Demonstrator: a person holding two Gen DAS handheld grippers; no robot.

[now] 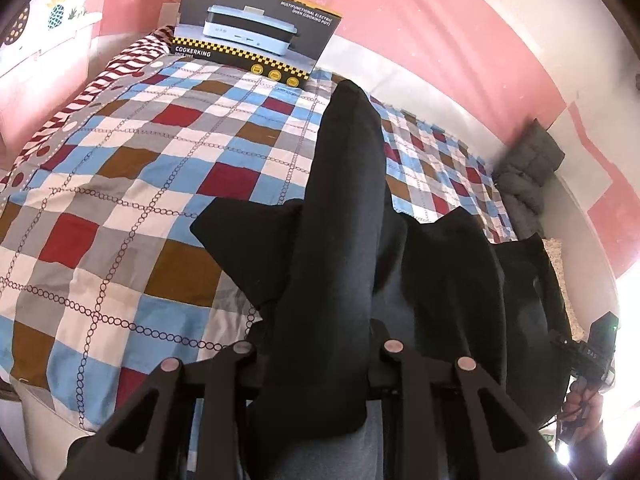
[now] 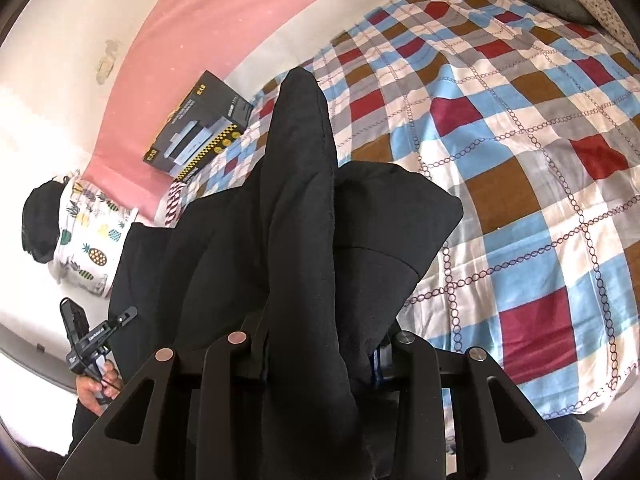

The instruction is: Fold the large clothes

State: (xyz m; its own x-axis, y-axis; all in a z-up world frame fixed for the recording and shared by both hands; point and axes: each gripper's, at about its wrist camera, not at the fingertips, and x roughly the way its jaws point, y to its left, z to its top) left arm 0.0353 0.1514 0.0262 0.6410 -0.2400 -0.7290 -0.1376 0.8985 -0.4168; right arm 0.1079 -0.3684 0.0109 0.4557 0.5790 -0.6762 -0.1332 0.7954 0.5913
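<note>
Left gripper (image 1: 320, 364) pinching black garment (image 1: 344, 208), right gripper (image 2: 320, 356) pinching the same garment (image 2: 304, 208), cloth draped over checked bedspread (image 1: 132, 184), appliance box (image 1: 256, 28) against pink wall (image 1: 420, 12)

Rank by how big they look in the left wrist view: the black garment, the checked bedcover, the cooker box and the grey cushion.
1. checked bedcover
2. black garment, though it hangs close to the camera, so its size is exaggerated
3. cooker box
4. grey cushion
</note>
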